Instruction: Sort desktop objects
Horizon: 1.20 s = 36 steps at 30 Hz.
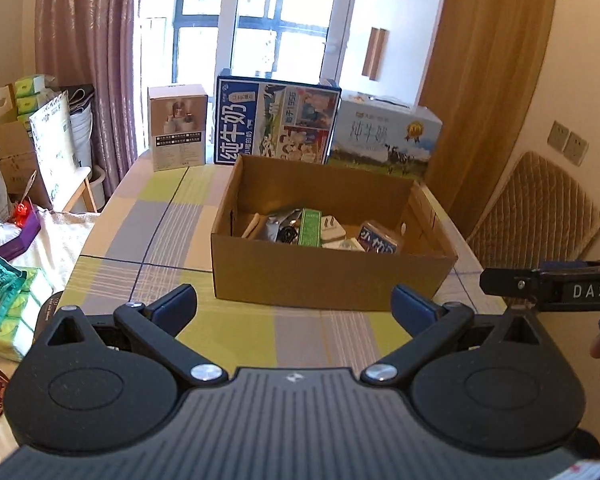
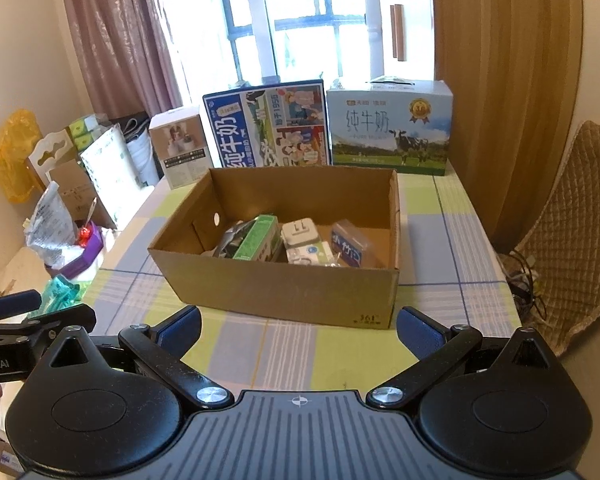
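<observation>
An open cardboard box (image 1: pixel 324 276) (image 2: pixel 276 288) stands on the checked tablecloth just beyond both grippers. Inside it lie a green carton (image 1: pixel 310 227) (image 2: pixel 256 238), a white plug adapter (image 1: pixel 332 229) (image 2: pixel 300 234), a blue clear-wrapped packet (image 1: pixel 380 240) (image 2: pixel 346 250) and a silvery pouch (image 1: pixel 278 224). My left gripper (image 1: pixel 296 304) hovers open over the cloth in front of the box, nothing between its blue pads. My right gripper (image 2: pixel 298 326) is open too, empty, near the box's front wall.
Two milk cartons (image 2: pixel 266 126) (image 2: pixel 388 126) and a small white box (image 2: pixel 180 146) line the far table edge. A quilted chair (image 2: pixel 572 224) stands at the right. Tissue packs and bags (image 1: pixel 4 312) crowd the left side.
</observation>
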Each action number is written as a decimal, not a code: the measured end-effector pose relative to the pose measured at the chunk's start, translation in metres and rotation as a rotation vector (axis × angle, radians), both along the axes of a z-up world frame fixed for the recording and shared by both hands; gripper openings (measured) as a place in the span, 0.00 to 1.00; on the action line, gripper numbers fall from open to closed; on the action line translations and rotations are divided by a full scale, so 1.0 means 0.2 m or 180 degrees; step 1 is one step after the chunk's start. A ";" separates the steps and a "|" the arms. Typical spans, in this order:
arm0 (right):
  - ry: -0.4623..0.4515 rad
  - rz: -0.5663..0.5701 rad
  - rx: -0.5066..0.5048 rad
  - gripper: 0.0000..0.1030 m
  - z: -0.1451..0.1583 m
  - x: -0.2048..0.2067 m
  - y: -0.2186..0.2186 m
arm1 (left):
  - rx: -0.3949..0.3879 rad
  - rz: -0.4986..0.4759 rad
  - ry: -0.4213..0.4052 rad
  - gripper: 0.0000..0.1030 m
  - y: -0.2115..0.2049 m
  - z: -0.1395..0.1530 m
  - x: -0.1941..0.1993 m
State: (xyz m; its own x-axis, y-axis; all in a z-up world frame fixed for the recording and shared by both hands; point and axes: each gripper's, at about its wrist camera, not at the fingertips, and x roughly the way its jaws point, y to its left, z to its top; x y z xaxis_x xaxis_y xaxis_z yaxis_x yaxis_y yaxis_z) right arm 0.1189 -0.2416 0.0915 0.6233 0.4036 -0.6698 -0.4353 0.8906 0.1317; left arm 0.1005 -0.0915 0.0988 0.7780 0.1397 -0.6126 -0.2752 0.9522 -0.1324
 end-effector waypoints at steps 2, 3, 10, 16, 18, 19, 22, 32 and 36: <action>0.0003 -0.0011 -0.0013 0.98 0.00 -0.02 -0.01 | 0.0014 -0.0008 0.0046 0.98 -0.02 0.00 0.00; 0.0006 -0.0015 -0.0012 0.98 0.00 -0.03 -0.01 | 0.0018 -0.0012 0.0061 0.98 -0.02 0.00 -0.01; 0.0054 -0.0072 0.0063 0.98 0.00 -0.12 -0.07 | 0.0095 0.0026 0.0108 0.98 -0.08 0.01 -0.06; 0.0037 -0.0066 0.0013 0.98 0.01 -0.19 -0.11 | 0.0128 -0.0023 0.0129 0.98 -0.14 0.02 -0.10; 0.0023 -0.0070 0.0003 0.98 0.02 -0.22 -0.12 | 0.0135 -0.0050 0.0133 0.98 -0.17 0.03 -0.11; 0.0015 -0.0077 -0.0001 0.98 0.03 -0.23 -0.14 | 0.0140 -0.0066 0.0134 0.98 -0.18 0.03 -0.12; -0.0001 -0.0086 0.0002 0.98 0.04 -0.27 -0.16 | 0.0154 -0.0098 0.0128 0.99 -0.22 0.04 -0.14; -0.0050 -0.0053 0.0009 0.98 0.08 -0.38 -0.22 | 0.0221 -0.0083 0.0083 0.99 -0.28 0.08 -0.22; -0.0054 -0.0048 -0.0012 0.98 0.07 -0.41 -0.22 | 0.0230 -0.0039 0.0065 0.99 -0.28 0.09 -0.26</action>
